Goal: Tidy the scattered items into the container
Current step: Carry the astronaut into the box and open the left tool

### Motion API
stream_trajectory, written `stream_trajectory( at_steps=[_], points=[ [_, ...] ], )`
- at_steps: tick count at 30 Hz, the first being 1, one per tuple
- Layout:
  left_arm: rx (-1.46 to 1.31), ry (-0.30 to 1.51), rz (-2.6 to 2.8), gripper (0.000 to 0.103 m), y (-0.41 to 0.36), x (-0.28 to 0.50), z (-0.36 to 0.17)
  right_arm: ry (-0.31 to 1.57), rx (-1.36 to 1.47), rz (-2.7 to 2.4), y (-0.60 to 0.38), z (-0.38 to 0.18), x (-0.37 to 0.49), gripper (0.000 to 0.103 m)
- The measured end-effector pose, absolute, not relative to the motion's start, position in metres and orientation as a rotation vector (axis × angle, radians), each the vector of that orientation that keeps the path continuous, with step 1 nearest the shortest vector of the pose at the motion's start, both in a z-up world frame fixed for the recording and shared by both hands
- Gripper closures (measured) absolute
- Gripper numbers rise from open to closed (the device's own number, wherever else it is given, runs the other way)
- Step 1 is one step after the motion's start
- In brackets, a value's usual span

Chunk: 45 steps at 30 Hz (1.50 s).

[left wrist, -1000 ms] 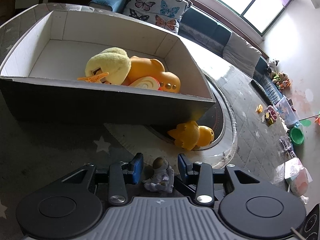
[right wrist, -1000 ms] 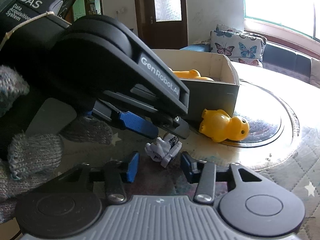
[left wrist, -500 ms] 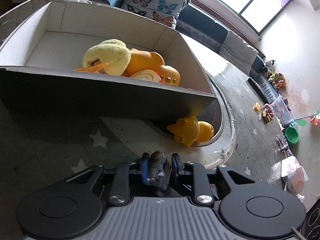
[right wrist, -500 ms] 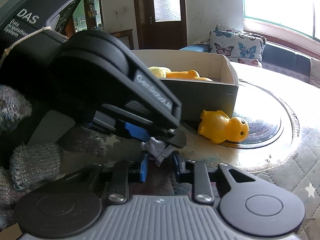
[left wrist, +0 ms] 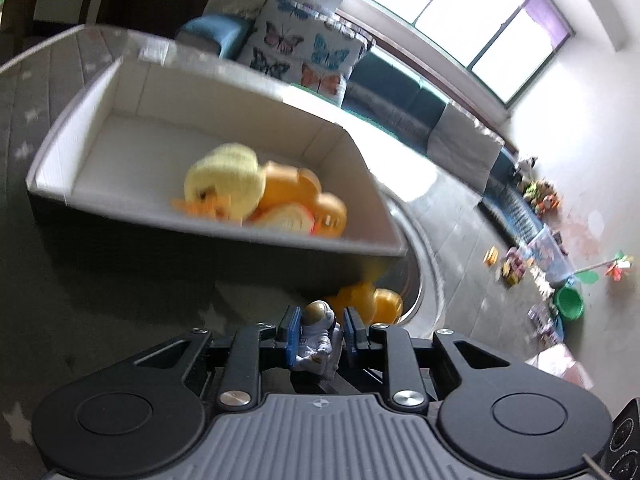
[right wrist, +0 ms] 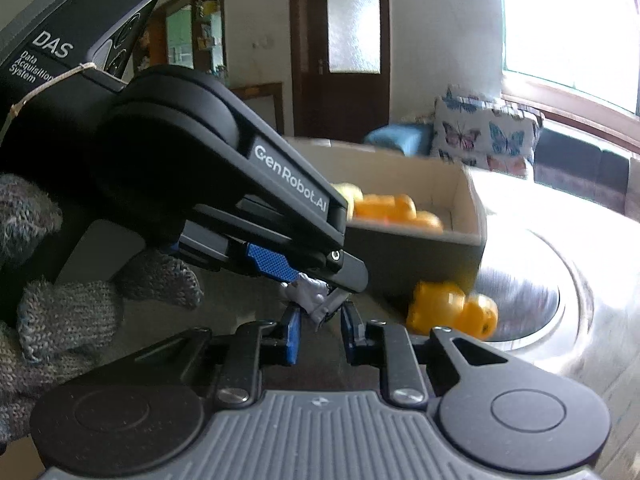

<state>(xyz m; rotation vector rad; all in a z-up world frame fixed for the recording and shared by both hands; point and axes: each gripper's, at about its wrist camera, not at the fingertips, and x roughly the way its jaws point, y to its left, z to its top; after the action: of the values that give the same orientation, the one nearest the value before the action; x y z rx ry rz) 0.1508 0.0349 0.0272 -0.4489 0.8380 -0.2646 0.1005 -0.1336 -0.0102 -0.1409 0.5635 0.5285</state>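
The left gripper [left wrist: 319,338] squeezes a little astronaut toy [left wrist: 318,340] between its blue pads [left wrist: 293,336], held up off the table. In the right wrist view the left gripper [right wrist: 312,280] reaches in from 10 o'clock and slants down toward the middle, held by a hand in a gray knit glove [right wrist: 60,312], with the astronaut toy [right wrist: 310,296] peeking out under its tip. The right gripper [right wrist: 319,334] sits low at 6 o'clock, its jaws a small way apart with nothing between them, just below the astronaut. The box [left wrist: 132,92], white inside and dark outside, sits on the table at 11 o'clock in the left wrist view. Inside it are a soft yellow plush toy [left wrist: 226,178] and an orange toy [left wrist: 316,208] touching each other. A yellow duck toy [left wrist: 376,300] lies on the table just outside the box's near corner, at the edge of a round shiny plate [right wrist: 520,288] set in the gray table [left wrist: 80,300]. Only the left wrist view shows deep inside the box, plus the window [left wrist: 460,12], the butterfly pillow [left wrist: 304,56] and toys scattered on the floor [left wrist: 532,264] at 3 o'clock. Only the right wrist view shows the dark wooden door [right wrist: 340,40] at 12 o'clock and the gloved hand.
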Motion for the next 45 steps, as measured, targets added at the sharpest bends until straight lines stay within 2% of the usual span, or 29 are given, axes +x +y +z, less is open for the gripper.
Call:
stream_trajectory(
  at_steps=[12, 22, 35, 39, 45],
  points=[
    [-0.443, 0.724, -0.231, 0.078, 0.057, 0.194, 0.066, 0.471, -0.192, 0.552, -0.104, 0.025, 0.152, 0.084],
    [-0.457, 0.769, -0.215, 0.08, 0.065, 0.226, 0.044, 0.538, -0.183, 0.56, -0.096, 0.004, 0.188, 0.085],
    [-0.448, 0.769, -0.192, 0.076, 0.066, 0.219, 0.042, 0.529, -0.164, 0.545, -0.106, 0.002, 0.185, 0.084],
    [-0.443, 0.766, -0.195, 0.076, 0.063, 0.211, 0.044, 0.513, -0.163, 0.538, -0.11, 0.006, 0.178, 0.081],
    [-0.421, 0.761, -0.205, 0.075, 0.054, 0.195, 0.048, 0.491, -0.161, 0.521, -0.12, 0.012, 0.162, 0.067]
  ],
)
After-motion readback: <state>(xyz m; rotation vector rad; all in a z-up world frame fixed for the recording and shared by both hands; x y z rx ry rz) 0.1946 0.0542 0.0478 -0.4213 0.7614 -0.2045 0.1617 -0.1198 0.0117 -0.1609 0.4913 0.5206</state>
